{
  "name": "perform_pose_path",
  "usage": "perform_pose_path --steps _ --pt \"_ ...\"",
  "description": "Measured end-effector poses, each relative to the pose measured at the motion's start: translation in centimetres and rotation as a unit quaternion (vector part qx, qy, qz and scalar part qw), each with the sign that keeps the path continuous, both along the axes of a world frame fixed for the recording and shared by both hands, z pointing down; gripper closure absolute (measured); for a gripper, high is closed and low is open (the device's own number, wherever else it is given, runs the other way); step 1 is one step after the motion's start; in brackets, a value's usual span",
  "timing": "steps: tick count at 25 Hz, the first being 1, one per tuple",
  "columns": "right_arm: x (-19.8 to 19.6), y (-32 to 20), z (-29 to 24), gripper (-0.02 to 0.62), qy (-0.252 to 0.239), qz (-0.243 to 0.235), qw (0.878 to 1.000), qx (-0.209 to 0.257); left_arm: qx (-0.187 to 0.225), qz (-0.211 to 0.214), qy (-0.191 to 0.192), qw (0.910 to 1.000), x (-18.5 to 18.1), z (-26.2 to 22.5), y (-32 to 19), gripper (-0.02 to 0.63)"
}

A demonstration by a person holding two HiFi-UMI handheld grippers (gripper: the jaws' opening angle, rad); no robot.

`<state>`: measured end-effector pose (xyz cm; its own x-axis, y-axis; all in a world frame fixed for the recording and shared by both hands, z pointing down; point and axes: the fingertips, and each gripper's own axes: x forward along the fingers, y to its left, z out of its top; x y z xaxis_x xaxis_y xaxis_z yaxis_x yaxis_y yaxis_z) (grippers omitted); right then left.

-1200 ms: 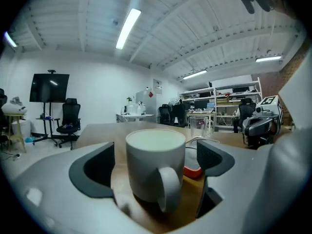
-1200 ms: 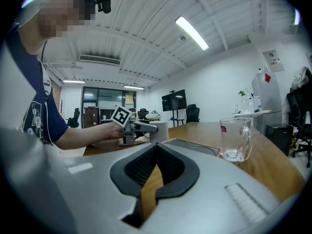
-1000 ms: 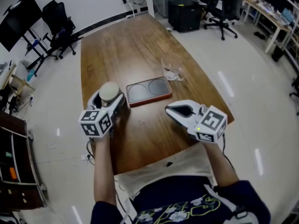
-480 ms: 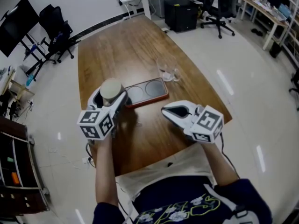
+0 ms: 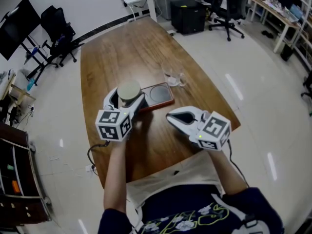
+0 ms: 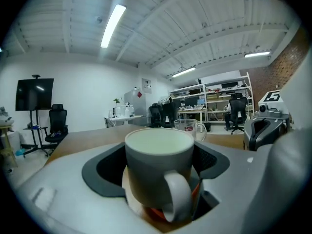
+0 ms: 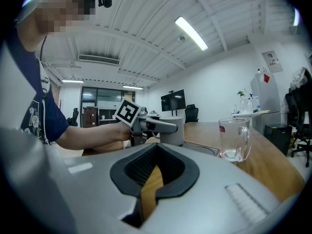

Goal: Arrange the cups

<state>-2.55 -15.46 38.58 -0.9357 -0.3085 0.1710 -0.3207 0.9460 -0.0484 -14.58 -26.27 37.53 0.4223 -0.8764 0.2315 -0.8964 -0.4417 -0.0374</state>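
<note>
A grey mug with a white handle stands upright between the jaws of my left gripper, which is shut on it and holds it just above the left end of the red-rimmed tray. In the left gripper view the mug fills the jaws, its handle turned toward the camera. A clear glass mug stands on the table beyond the tray's right end. My right gripper hovers near the table's front, shut and empty, right of the tray.
The long wooden table stretches away from me. Office chairs, a desk and a black cabinet stand on the floor around it. The right gripper view shows the glass mug at right and the left gripper ahead.
My left gripper has carried the grey mug to the right, from beside the tray to over its left end. The right gripper has stayed put.
</note>
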Motion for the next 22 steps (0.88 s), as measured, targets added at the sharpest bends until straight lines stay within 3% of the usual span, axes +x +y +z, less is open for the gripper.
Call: perform_pose_path --steps 6,10,12,16,19,21,22 --pt "-0.1 0.0 0.0 0.592 0.001 0.0 1.0 -0.002 0.024 0.01 0.034 0.9991 0.6 0.1 -0.6 0.189" --pt "0.0 -0.1 0.2 0.592 0.003 0.001 1.0 -0.003 0.036 0.025 0.019 0.9988 0.8 -0.2 0.0 0.187" --pt "-0.1 -0.1 0.2 0.592 0.001 0.002 1.0 -0.003 0.061 0.032 0.02 0.9974 0.6 -1.7 1.6 0.189" --pt "0.0 -0.1 0.0 0.592 0.003 -0.001 1.0 -0.001 0.112 0.011 0.102 0.9884 -1.4 -5.4 6.1 0.19" --pt "-0.1 -0.2 0.2 0.592 0.001 0.001 1.0 -0.002 0.089 0.023 0.131 0.9872 -2.2 -4.0 9.3 0.19" --pt "-0.3 -0.2 0.1 0.592 -0.003 0.001 1.0 -0.005 0.057 0.056 0.145 0.9862 -1.9 -2.2 11.9 0.194" --pt "-0.4 -0.1 0.1 0.592 -0.004 0.001 1.0 -0.006 0.05 0.08 0.15 0.9843 -1.4 -2.0 13.2 0.225"
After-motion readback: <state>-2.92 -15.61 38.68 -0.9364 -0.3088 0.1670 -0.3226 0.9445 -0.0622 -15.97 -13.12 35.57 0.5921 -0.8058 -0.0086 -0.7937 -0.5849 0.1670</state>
